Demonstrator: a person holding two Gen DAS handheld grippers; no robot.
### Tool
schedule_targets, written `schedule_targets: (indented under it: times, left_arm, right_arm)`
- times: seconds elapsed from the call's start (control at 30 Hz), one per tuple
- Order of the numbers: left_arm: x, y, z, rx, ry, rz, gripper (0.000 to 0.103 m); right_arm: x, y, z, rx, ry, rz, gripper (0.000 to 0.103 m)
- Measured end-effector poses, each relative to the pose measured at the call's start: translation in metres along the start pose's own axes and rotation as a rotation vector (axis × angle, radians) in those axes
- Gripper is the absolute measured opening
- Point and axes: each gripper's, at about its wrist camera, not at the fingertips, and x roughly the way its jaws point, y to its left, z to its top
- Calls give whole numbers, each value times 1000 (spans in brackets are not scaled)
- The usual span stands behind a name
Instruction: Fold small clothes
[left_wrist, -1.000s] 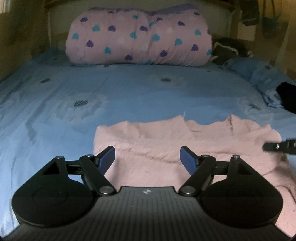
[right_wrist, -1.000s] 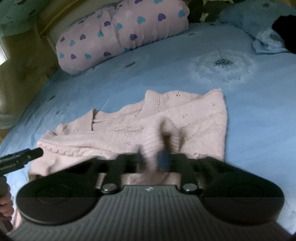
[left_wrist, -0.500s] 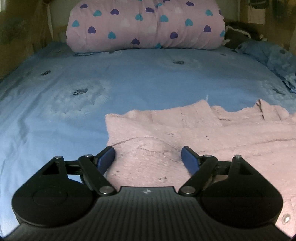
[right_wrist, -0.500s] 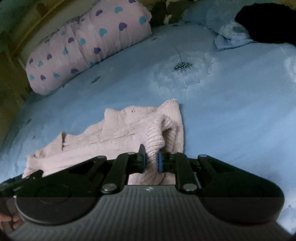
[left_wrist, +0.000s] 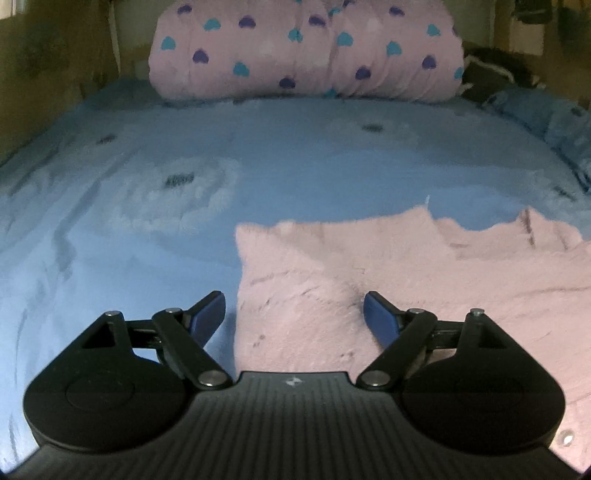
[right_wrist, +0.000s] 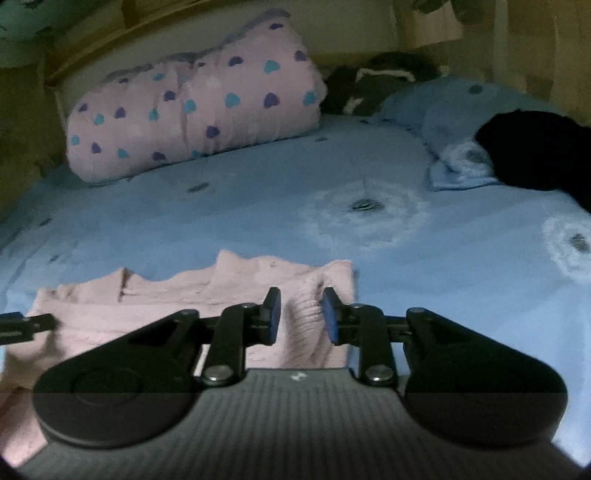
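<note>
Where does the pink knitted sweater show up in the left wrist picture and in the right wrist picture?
Left wrist view: the pink sweater fills the lower right, reaching the right edge.
Right wrist view: the sweater lies lower left, just beyond the fingers.
Shared landmark: the pink heart-print bedding roll at the head of the bed.

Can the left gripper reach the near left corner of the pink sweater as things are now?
Probably yes. The left gripper is open, and the sweater edge lies flat on the blue sheet between its fingers, nothing covering it.
</note>
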Motion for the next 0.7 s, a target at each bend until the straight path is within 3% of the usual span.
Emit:
schedule_targets:
  times: [0.2,0.43,0.57,0.7]
  left_arm:
    - [7,3,-4,-18,5,0,94]
    - [-19,-2,-5,31,2,16,94]
    - [-54,-5,-11,32,-4,-11,94]
    - [-93,-9,-23,24,-3,-29,94]
  right_arm:
    - [26,-1,-12,12,142,-25,27]
    - [25,0,-17,14,114,-18,28]
    - [5,-1,-19,24,94,13,58]
    - [-24,6,-19,2,64,57,57]
